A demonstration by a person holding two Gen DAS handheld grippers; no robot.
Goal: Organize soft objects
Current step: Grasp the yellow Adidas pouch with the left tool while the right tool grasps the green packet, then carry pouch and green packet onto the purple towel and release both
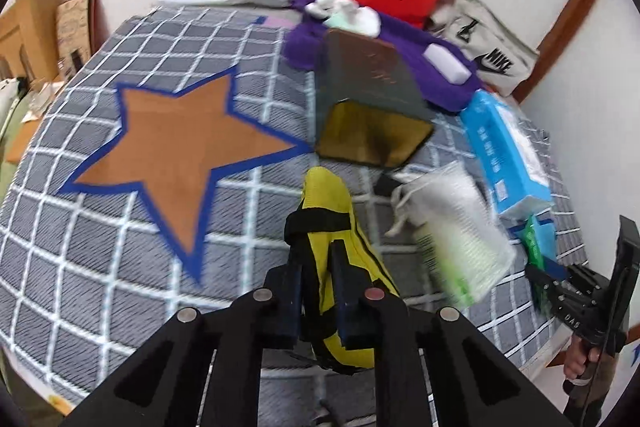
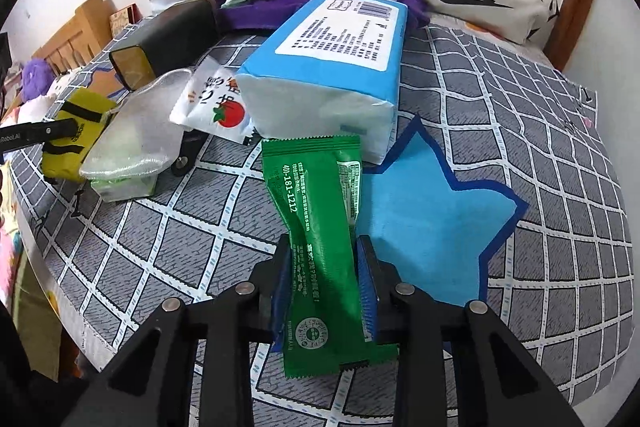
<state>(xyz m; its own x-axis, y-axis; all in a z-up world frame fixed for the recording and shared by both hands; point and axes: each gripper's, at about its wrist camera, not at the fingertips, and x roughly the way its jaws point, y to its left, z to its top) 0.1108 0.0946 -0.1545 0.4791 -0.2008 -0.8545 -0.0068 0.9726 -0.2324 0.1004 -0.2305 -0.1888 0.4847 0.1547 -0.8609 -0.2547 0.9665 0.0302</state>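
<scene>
Clutter crowds us: tissue pack (image 2: 332, 67) just past green sachet (image 2: 320, 247) clamped in R gripper (image 2: 325, 267); L gripper (image 1: 316, 291) pinches yellow pouch (image 1: 336, 227).

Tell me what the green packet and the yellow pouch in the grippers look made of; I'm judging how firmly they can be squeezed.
The green packet looks like thin glossy plastic film: printed, crimped serrated ends, pinched in between the right gripper pads. The yellow pouch looks like matte woven fabric with black straps, probably nylon; it sags softly in the left gripper.
</scene>
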